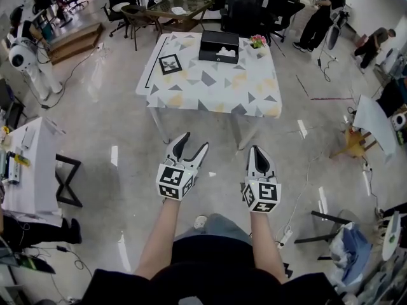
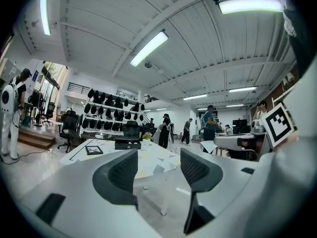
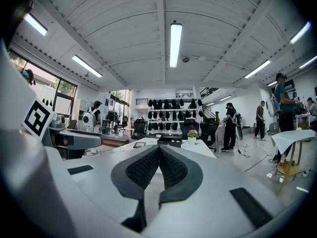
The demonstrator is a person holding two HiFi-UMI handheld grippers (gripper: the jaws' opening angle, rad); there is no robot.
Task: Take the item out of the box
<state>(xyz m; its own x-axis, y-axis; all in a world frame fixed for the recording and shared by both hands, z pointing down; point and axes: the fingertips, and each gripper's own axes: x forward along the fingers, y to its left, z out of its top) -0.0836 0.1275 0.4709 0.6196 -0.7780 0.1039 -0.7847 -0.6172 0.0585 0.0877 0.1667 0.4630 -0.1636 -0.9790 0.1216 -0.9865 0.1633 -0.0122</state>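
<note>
Box [image 1: 219,46] on worktop [image 1: 210,91], far ahead of jaws | left gripper [image 1: 194,142] spread, right gripper [image 1: 259,151] pressed together | risk: shut jaws shove box

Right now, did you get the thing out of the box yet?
Not yet, nothing is done. The black box sits on the table across the floor. The left gripper is open, the right gripper shut, both empty. Still to do: walk over, reach in, lift out what's inside.

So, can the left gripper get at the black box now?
Probably not yet: the left gripper is over open floor, short of the table, and the black box sits near its far edge.
</note>
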